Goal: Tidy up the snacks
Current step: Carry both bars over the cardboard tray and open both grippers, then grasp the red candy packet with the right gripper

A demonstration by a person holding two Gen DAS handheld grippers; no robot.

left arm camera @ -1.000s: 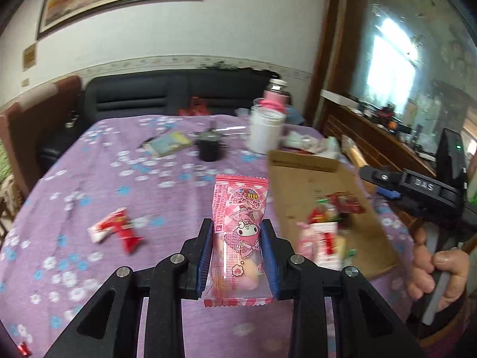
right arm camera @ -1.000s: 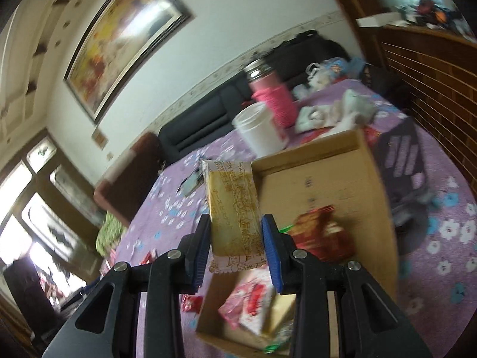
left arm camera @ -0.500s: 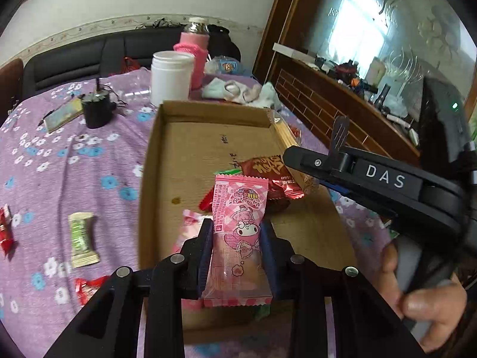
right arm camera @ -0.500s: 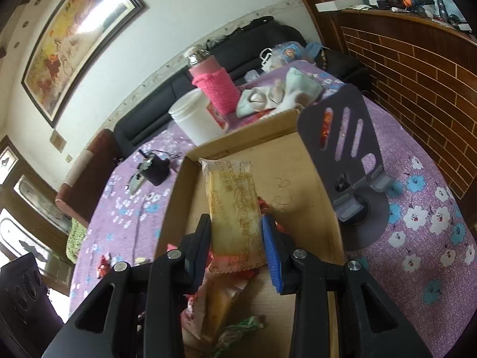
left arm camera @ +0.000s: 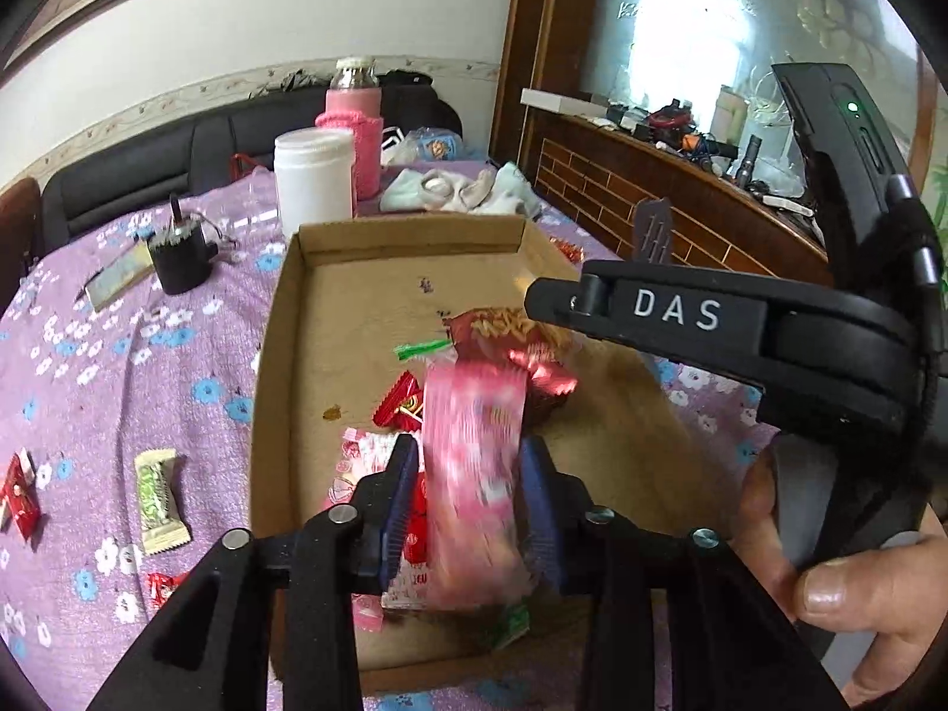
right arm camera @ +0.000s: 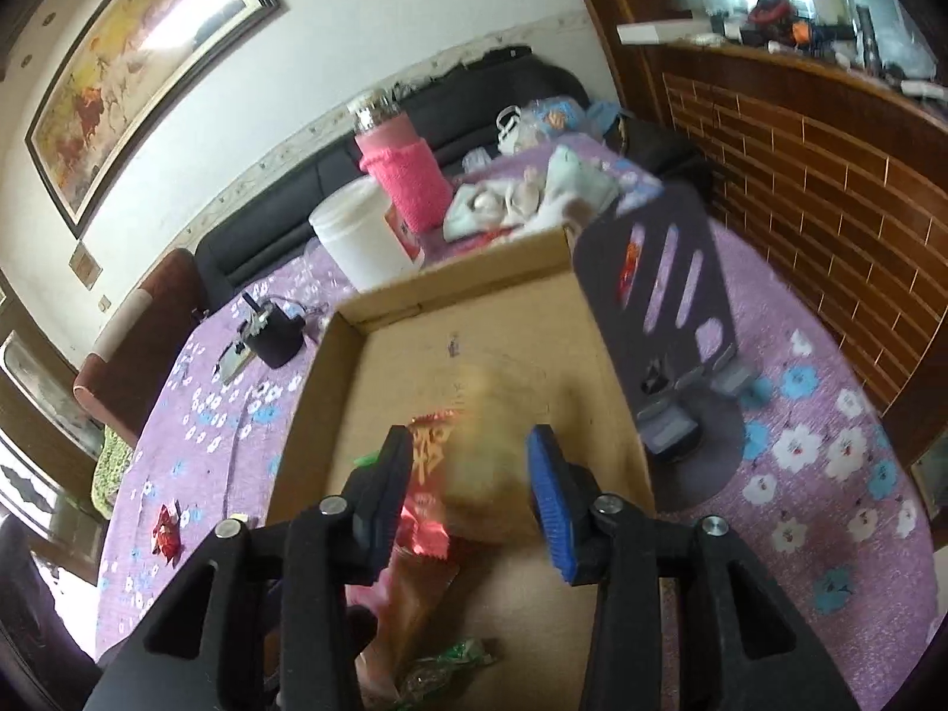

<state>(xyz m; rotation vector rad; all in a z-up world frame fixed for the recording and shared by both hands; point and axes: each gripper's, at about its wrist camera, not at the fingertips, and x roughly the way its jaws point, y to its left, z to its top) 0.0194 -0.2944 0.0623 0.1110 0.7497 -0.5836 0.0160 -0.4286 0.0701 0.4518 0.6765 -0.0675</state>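
1. Over the cardboard box on the table: both grippers, pointing down into it.
2. Left gripper: fingers opening, blurred pink snack packet between the blue pads, a gap showing at either side, grip let go.
3. Right gripper: fingers opening too, blurred yellow snack packet between them, clear of both pads.
4. Inside the box: red foil packet, small red candies, a green wrapper, more pink wrappers at the near wall.
5. Left out on the purple flowered cloth: a green-and-white candy and a red one, well apart from the box.
6. Behind the box: white jar, pink-sleeved bottle.
7. At the right edge of the left view: a hand around the other gripper's handle.
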